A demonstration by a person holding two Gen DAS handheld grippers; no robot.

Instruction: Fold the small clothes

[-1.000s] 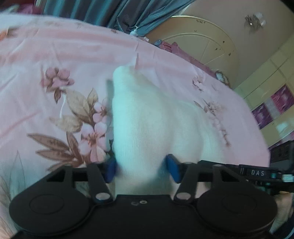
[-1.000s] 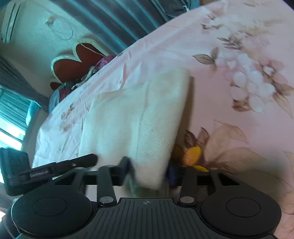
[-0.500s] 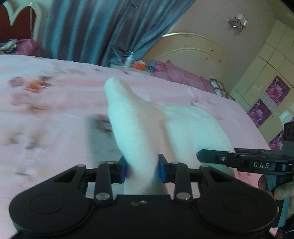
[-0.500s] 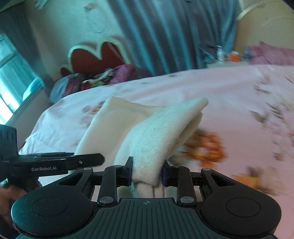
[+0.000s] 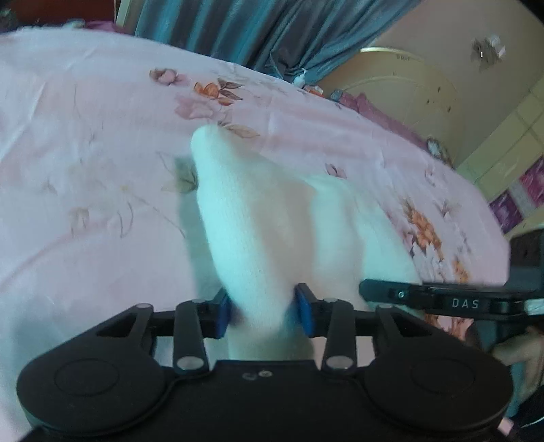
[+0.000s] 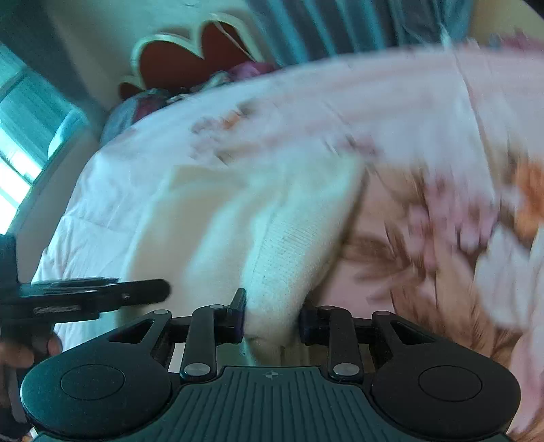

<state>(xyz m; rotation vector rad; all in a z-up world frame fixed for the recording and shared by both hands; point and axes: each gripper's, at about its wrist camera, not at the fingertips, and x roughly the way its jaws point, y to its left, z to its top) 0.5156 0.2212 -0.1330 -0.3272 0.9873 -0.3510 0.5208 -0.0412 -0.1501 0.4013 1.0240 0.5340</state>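
Observation:
A small white knitted garment lies partly lifted over the pink floral bedsheet. My left gripper is shut on a bunched fold of it, which rises in a ridge ahead of the blue pads. My right gripper is shut on another edge of the same garment, near its ribbed hem. Each gripper's tip shows at the side of the other view: the right one in the left wrist view, the left one in the right wrist view. The right wrist view is blurred.
The bed fills both views. Blue curtains and a cream headboard stand behind it. A red heart-shaped headboard with piled clothes stands at the far side. A window is at the left.
Both grippers closed tighter on the garment a second ago and have since carried it across the bed. The views tilted up, then back down towards the sheet.

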